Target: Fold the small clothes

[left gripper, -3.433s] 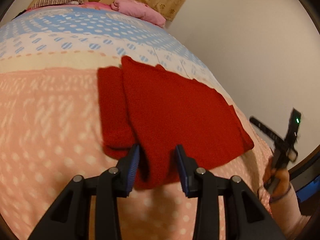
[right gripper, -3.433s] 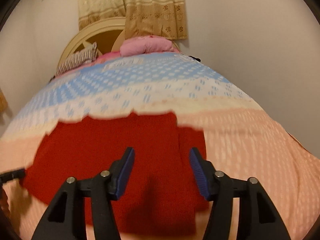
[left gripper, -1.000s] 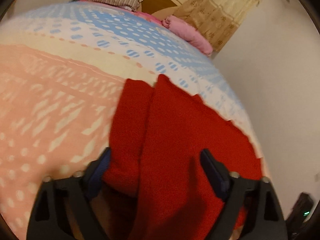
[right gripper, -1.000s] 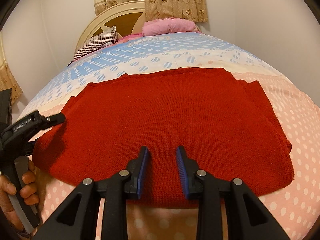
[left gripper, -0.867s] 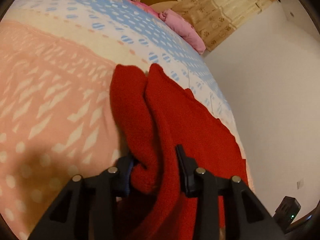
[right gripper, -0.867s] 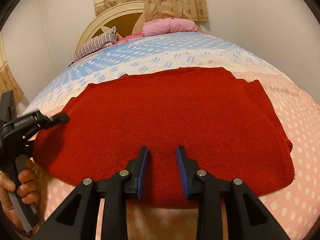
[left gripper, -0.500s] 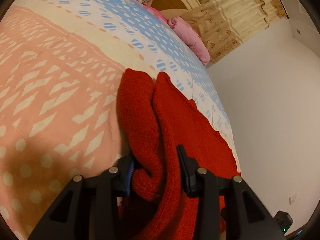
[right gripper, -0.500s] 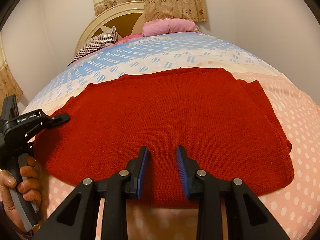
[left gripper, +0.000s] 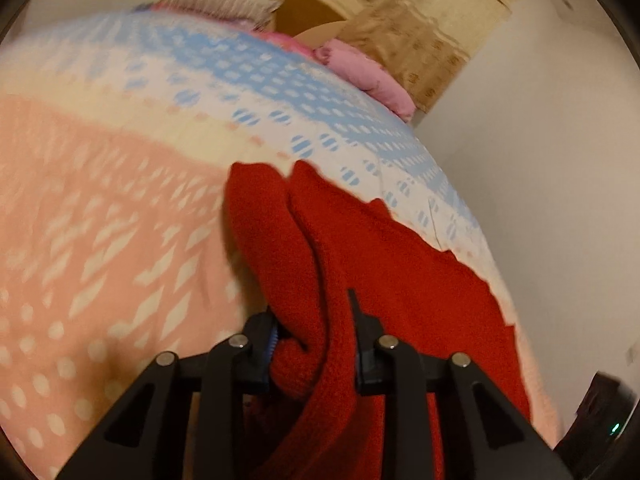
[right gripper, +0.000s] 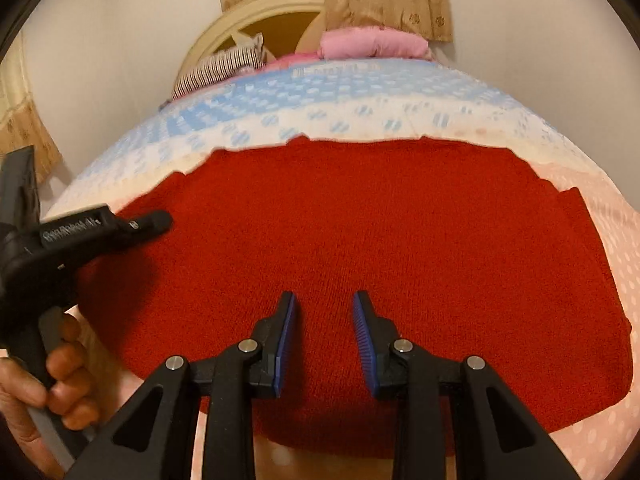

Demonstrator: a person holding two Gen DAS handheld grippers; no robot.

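Closing since a second back, left claw (left gripper: 312,320) now pinches a bunched ridge of red knit sweater (left gripper: 400,280); frame blurred, grip probably firm. Right wrist: sweater (right gripper: 360,220) flat on dotted bed (right gripper: 624,248), right claw (right gripper: 324,308) part open, empty, above near hem; hand (right gripper: 44,380) at left.

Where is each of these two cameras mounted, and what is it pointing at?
Left wrist view: on the left tool, looking along its fingers, which have just closed on a bunched edge of the red sweater; only the tool shows.
Right wrist view: on the right tool, looking over the flat sweater toward the headboard; its jaws stand apart over it, and a hand holds the left tool.
Both show the sweater, bedspread and pink pillow.
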